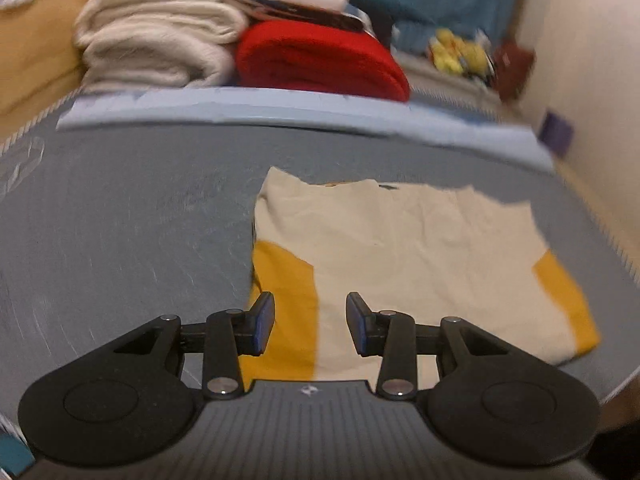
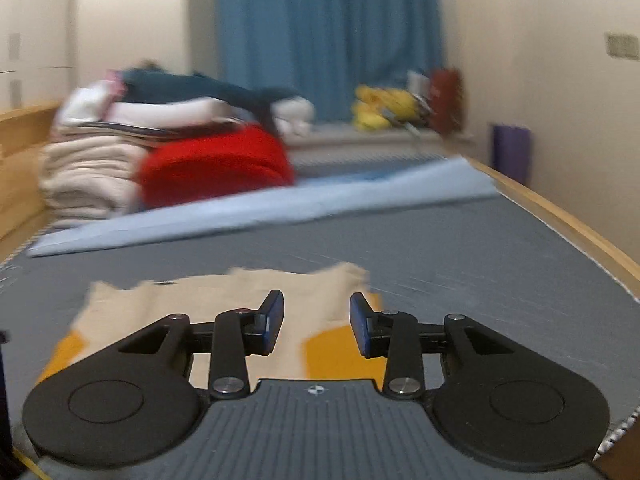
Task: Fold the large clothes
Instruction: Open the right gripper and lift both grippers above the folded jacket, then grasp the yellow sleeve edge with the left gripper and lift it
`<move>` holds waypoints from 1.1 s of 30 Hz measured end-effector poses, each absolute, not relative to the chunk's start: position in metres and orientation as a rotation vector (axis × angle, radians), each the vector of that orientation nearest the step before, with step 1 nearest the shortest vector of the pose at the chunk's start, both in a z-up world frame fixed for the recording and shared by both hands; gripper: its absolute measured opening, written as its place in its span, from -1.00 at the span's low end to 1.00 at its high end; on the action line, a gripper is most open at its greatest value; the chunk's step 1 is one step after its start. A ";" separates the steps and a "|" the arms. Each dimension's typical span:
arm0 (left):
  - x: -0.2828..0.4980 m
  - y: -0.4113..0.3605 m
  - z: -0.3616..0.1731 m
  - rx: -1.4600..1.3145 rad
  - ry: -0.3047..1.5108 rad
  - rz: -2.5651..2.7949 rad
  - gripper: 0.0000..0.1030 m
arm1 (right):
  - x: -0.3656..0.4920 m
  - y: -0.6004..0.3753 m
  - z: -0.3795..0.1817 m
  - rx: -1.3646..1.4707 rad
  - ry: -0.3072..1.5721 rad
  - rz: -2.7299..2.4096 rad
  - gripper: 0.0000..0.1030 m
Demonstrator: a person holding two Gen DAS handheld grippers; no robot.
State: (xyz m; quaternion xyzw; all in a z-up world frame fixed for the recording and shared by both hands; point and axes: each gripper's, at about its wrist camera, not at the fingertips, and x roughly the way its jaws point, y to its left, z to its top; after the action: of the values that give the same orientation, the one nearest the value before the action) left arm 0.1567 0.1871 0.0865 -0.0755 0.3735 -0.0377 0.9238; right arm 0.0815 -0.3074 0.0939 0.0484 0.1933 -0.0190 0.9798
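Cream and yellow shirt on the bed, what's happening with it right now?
A person is working with a handheld gripper in each hand over a grey mattress. The cream and yellow shirt lies flat on it, already partly folded into a rough rectangle. The left gripper and the right gripper are both open and hold nothing; each is poised near the shirt's near edge. Behind it lie a light blue sheet and a stack of folded items, including a red blanket.

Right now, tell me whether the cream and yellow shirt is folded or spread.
Folded: the shirt lies as a compact rectangle, yellow sleeves tucked over its sides.
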 end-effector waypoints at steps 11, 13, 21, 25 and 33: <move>0.163 0.192 0.014 -0.357 0.966 -0.022 -0.66 | 0.069 -0.264 0.044 0.029 0.446 -0.001 -0.28; 0.176 0.195 -0.003 -0.400 1.005 -0.004 -0.64 | 0.078 -0.269 0.037 0.045 0.479 -0.016 -0.28; 0.196 0.211 -0.053 -0.722 1.118 0.157 0.03 | 0.081 -0.286 0.029 0.071 0.501 -0.026 -0.28; 0.191 0.222 -0.062 -0.832 1.081 0.261 0.03 | 0.082 -0.293 0.028 0.054 0.502 -0.023 -0.28; 0.175 0.228 -0.064 -0.960 0.979 0.364 0.02 | 0.083 -0.300 0.025 0.083 0.514 -0.033 -0.28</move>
State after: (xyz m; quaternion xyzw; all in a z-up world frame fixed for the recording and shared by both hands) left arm 0.1748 0.2276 -0.0637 -0.4406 0.4496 0.1669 0.7589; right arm 0.0832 -0.3002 0.0254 0.0412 0.2543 -0.0161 0.9661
